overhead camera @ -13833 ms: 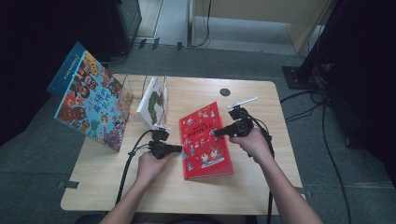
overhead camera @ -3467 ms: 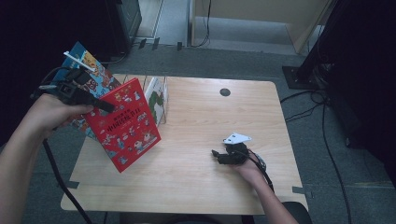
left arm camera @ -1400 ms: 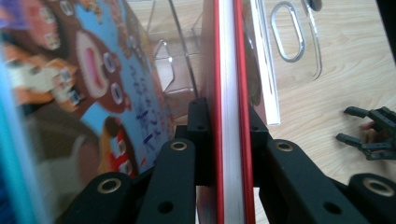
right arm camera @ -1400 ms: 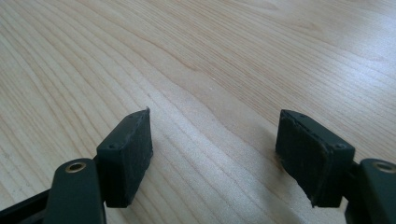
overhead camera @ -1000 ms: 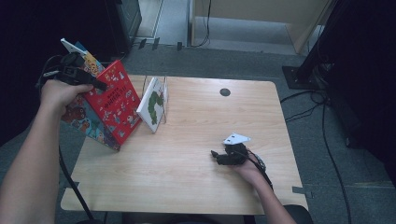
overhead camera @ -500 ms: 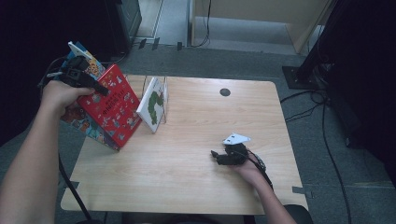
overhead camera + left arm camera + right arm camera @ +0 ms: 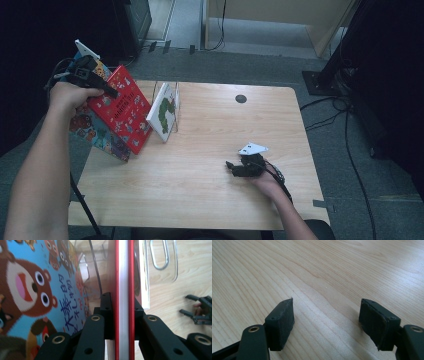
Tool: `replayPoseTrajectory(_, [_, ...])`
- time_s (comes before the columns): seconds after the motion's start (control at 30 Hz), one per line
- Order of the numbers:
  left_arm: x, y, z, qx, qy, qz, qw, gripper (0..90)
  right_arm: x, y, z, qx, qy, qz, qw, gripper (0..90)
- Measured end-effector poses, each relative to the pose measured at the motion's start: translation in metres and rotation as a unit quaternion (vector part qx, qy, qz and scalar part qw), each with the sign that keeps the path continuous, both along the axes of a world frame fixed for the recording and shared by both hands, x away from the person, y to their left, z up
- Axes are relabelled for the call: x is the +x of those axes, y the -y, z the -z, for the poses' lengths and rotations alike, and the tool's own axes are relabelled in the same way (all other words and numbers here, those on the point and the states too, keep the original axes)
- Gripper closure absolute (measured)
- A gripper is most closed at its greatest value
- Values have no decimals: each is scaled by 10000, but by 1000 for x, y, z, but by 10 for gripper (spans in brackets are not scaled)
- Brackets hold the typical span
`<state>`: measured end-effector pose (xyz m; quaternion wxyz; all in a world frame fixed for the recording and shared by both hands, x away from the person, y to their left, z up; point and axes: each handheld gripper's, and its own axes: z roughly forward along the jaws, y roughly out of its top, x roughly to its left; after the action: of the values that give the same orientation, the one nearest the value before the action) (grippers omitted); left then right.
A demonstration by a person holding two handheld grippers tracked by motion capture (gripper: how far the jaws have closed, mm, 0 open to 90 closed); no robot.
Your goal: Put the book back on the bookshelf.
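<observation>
Red book [image 7: 121,111] now leans nearer the rack [image 7: 172,102] — left gripper [image 7: 119,315] clamps it.

**Bench surroundings**

Pale wood bench [image 7: 210,200] with a dark round grommet [image 7: 241,99] near its far edge. White caterpillar book [image 7: 163,111] stands in a clear wire-and-acrylic rack [image 7: 162,257] — blue bear-cover book [image 7: 27,290] leans at the left. Black cables [image 7: 345,130] trail across grey floor.
</observation>
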<state>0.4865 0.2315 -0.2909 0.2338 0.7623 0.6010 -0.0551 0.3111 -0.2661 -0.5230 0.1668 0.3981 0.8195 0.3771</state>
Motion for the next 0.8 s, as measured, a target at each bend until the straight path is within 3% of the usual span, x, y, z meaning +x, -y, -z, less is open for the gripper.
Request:
replayPoseTrajectory(0.3, [11, -8, -4, -158, 86, -345, 9992, 802, 0, 0, 0, 1, 1, -3, 10000, 281])
replayPoseTrajectory(0.5, [17, -7, -6, -246, 247, -591, 9976, 801, -1, 0, 0, -9, 14, 27, 10000, 283])
replayPoseTrajectory(0.8, [24, 2, -4, -159, 339, -650, 9972, 801, -2, 0, 0, -10, 9, 53, 10000, 284])
